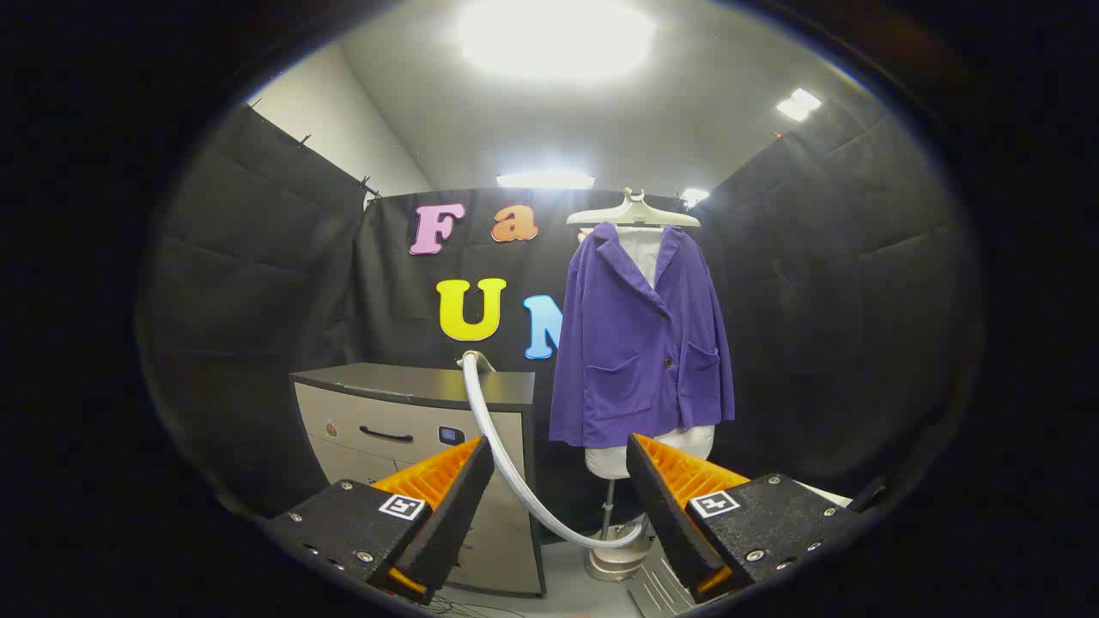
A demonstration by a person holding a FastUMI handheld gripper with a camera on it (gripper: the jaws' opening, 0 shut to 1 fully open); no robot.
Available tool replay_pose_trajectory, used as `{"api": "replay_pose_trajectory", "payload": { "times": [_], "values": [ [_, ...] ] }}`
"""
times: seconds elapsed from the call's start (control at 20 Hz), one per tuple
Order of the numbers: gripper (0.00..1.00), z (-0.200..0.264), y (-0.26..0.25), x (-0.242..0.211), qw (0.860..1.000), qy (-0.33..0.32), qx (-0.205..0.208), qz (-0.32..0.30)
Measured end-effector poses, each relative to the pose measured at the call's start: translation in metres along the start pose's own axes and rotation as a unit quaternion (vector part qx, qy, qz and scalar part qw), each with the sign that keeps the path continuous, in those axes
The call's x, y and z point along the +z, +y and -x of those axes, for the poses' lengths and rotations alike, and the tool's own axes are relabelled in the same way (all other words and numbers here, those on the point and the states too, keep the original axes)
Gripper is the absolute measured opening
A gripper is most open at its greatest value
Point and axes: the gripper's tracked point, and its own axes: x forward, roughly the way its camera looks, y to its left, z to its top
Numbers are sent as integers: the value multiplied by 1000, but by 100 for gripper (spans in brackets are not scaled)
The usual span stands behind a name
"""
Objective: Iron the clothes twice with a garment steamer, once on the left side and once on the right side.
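Observation:
A purple jacket (642,343) hangs over a white torso form (649,452) on a pole stand, under a pale hanger (634,213), beyond my fingers and slightly right. A white steamer hose (502,451) curves down from behind the cabinet, passes between my fingers and ends low by the stand's base (616,562). A grey ribbed piece (657,590), possibly the steamer head, lies low beside the right finger. My gripper (558,446) is open, its fingers spread wide and holding nothing.
A grey cabinet with a dark top (421,386) and drawers stands left of the jacket, close behind the left finger. Black cloth walls enclose the booth on three sides. Cables lie on the pale floor (567,592) below the cabinet.

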Motion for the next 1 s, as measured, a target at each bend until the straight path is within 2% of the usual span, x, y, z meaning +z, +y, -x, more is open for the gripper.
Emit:
{"api": "replay_pose_trajectory", "payload": {
  "times": [0.8, 1.0],
  "values": [
    [95, -7, 9, -7, 1000, 3, -3, -3],
    [95, -14, 5, 5, 1000, -5, -8, -9]
  ]
}}
